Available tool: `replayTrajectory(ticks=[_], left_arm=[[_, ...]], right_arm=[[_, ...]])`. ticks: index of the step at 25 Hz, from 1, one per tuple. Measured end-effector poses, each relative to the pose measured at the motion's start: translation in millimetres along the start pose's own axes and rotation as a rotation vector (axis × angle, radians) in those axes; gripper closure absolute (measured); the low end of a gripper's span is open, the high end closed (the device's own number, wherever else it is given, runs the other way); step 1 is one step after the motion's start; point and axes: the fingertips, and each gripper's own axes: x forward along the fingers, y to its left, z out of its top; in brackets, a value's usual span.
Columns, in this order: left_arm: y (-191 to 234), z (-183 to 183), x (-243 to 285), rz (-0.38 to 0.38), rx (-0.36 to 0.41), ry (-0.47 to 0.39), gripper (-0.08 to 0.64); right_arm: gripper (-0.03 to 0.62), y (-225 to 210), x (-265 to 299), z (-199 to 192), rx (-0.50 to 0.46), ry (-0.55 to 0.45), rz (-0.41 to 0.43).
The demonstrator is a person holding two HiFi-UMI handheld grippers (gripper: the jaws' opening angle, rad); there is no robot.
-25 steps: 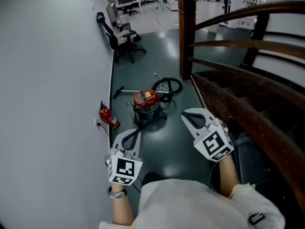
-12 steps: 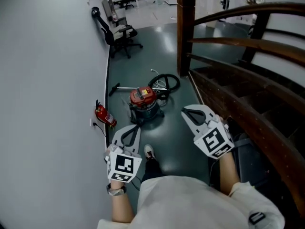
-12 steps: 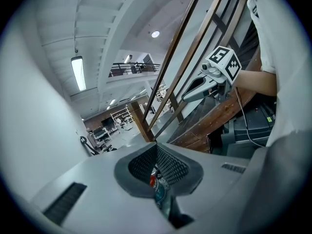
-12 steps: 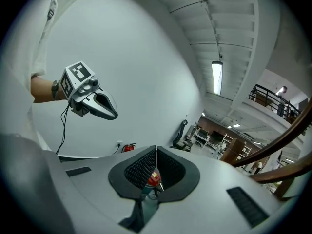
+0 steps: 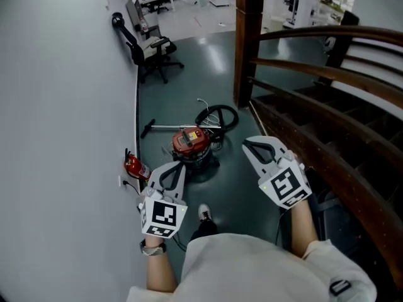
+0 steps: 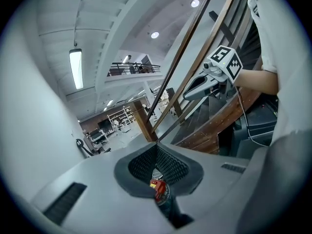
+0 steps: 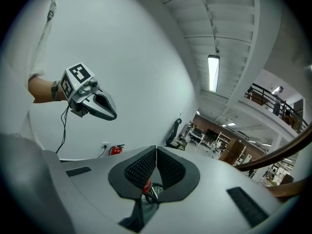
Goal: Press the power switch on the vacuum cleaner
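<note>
**Head view.** The vacuum cleaner (image 5: pixel 191 145), red-topped on a dark drum, stands on the floor (image 5: pixel 236 181) near its left edge, along the wall (image 5: pixel 63 118). It is ahead of the person and well apart from both grippers. Its hose (image 5: pixel 218 114) coils just behind it, and a fire extinguisher (image 5: pixel 133 167) sits against the wall beside it.

**Grippers.** The left gripper (image 5: pixel 179 167) and the right gripper (image 5: pixel 248 146) are held out in front, each with its jaws closed together on nothing.

**Step in hand.** This appears to be the approach. One closed gripper tip would likely serve best as a blunt finger. It should come over the red top, line up above the switch and press straight down briefly. The other gripper should stay clear of the hose.

**Limits of view.** The switch itself is too small to make out. In both gripper views the cleaner shows only as a red scrap through the gap below the pads.
</note>
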Motion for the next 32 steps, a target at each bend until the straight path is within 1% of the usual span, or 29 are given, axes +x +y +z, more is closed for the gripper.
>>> replayTrajectory(ticks=[5, 11, 20, 26, 32], left_arm=[[44.0, -10.3, 26.5, -0.006, -0.012, 0.012, 0.560], [77.4, -28.0, 52.1, -0.035, -0.031, 0.016, 0.560], [120.3, -36.9, 93.4, -0.082, -0.019, 0.002, 0.560], [149.9, -54.5, 116.6, -0.096, -0.028, -0.002, 0.560], [167.1, -72.5, 132.5, -0.131, -0.030, 0.009, 0.560]], right_arm=[[0.561, -18.8, 46.4, 2.6, 0.011, 0.020, -0.002], [0.561, -28.8, 90.7, 3.5, 0.023, 0.045, 0.002], [0.561, -51.8, 141.5, 3.0, 0.034, 0.075, -0.026], [0.561, -61.6, 178.5, 2.9, 0.040, 0.084, -0.042], [0.561, -66.7, 207.1, 5.7, 0.041, 0.096, -0.057]])
